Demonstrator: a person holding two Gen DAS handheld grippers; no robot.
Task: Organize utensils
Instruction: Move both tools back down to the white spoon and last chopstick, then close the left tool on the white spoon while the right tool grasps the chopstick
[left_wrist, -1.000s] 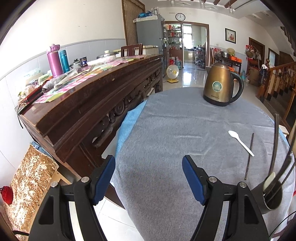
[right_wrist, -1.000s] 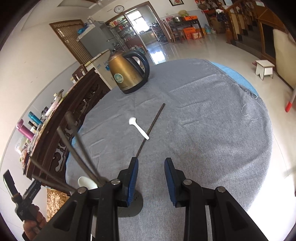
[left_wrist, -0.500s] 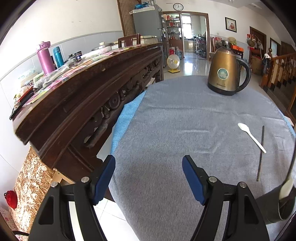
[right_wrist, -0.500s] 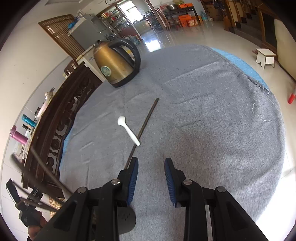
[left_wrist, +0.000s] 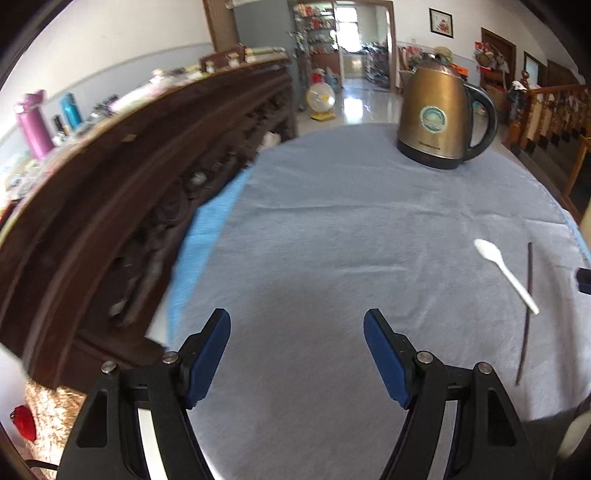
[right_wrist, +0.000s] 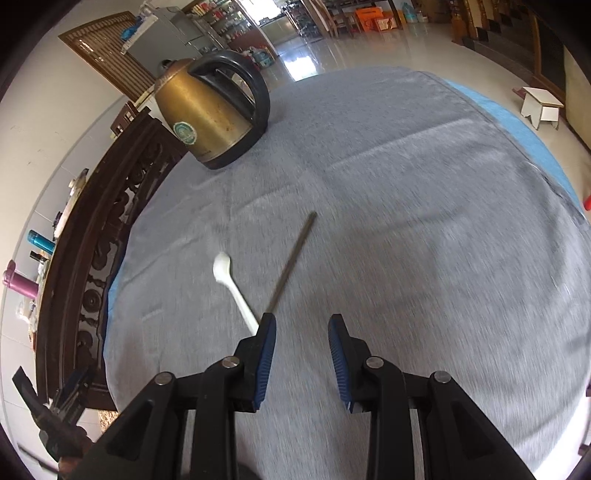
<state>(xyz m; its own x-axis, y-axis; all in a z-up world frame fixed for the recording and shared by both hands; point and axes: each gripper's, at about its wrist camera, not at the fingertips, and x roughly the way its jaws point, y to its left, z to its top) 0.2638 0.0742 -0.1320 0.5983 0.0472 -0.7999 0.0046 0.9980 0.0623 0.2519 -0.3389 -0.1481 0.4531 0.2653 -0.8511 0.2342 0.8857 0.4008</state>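
The white spoon (right_wrist: 232, 284) and the dark chopstick (right_wrist: 291, 262) lie side by side on the gray table (right_wrist: 424, 221), just ahead of the right tool (right_wrist: 301, 321). Both look light, stiff and thin, best pinched mid-handle. Right tool is partly spread, empty. Left tool (left_wrist: 297, 325) is spread wide, empty. No holder shows clearly.

The left gripper (left_wrist: 297, 332) tilts down over the table (left_wrist: 332, 240), jaws wide (nothing between them); the right gripper (right_wrist: 301, 338) likewise, jaws narrower, empty.
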